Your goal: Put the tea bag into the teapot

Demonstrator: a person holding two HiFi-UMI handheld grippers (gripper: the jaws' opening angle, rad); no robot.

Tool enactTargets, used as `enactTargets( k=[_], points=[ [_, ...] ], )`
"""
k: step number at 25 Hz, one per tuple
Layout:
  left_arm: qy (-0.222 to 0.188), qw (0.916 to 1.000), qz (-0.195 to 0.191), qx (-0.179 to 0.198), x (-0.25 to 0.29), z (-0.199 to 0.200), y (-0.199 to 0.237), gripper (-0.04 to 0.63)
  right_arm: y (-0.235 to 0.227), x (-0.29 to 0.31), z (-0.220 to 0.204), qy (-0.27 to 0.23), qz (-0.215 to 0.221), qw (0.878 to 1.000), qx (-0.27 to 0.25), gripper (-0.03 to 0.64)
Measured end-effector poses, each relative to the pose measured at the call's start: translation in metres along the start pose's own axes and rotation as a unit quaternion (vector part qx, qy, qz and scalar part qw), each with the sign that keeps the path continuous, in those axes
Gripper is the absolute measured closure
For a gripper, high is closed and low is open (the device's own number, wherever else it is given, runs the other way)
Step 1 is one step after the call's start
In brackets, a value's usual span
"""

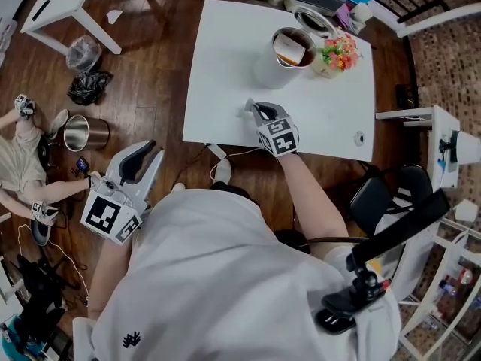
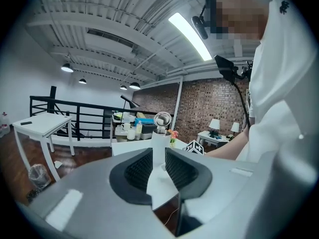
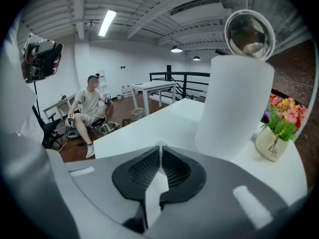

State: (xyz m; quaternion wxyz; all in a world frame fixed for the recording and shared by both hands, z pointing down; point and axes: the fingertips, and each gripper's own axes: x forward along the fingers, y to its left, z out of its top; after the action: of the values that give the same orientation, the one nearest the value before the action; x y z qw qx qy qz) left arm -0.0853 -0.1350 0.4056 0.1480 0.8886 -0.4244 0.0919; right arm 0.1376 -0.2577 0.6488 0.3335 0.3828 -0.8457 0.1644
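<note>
A: Listing nearest first?

B: Starting with the left gripper (image 2: 158,153): hanging off the near-left corner of the table (image 1: 225,74), over the wooden floor (image 1: 150,74), gaping wide, clasping nothing.

A: Moving on to the right gripper (image 3: 159,152)?

B: Sitting low at the tabletop, pinching the tea bag (image 1: 248,110), showing only a thin pale edge between the pads.

A: Reaching the teapot (image 1: 269,70)?

B: Standing beyond, tall and white, mouth open, apart from the tea bag. Noting a flower pot (image 1: 338,53) just beside it.
</note>
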Motion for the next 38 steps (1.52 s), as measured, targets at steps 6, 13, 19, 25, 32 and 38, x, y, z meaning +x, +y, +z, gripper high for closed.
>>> enactTargets(
  k=[6, 13, 19, 25, 32, 38],
  points=[
    [-0.012, 0.9995, -0.027, 0.009, 0.003, 0.002, -0.004, 0.535, 0.003, -0.046, 0.044, -0.039, -0.009, 0.999, -0.016, 0.607],
    [-0.021, 0.9988, -0.042, 0.011, 0.002, 0.001, -0.006, 0.535, -0.011, -0.098, 0.115, -0.086, -0.023, 0.996, -0.022, 0.609],
    [-0.026, 0.9989, -0.037, 0.012, -0.004, 0.001, -0.004, 0.535, -0.050, -0.117, 0.156, -0.108, -0.059, 0.992, -0.031, 0.609],
    [-0.024, 0.9995, -0.018, 0.012, -0.011, 0.000, 0.003, 0.535, -0.098, -0.114, 0.171, -0.101, -0.094, 0.990, -0.028, 0.609],
    [-0.021, 0.9998, -0.001, 0.007, -0.013, -0.004, 0.006, 0.535, -0.146, -0.087, 0.168, -0.079, -0.115, 0.990, -0.012, 0.608],
    [-0.016, 0.9998, 0.015, 0.002, -0.017, -0.007, 0.008, 0.535, -0.156, -0.066, 0.162, -0.059, -0.116, 0.991, -0.020, 0.597]
  ],
)
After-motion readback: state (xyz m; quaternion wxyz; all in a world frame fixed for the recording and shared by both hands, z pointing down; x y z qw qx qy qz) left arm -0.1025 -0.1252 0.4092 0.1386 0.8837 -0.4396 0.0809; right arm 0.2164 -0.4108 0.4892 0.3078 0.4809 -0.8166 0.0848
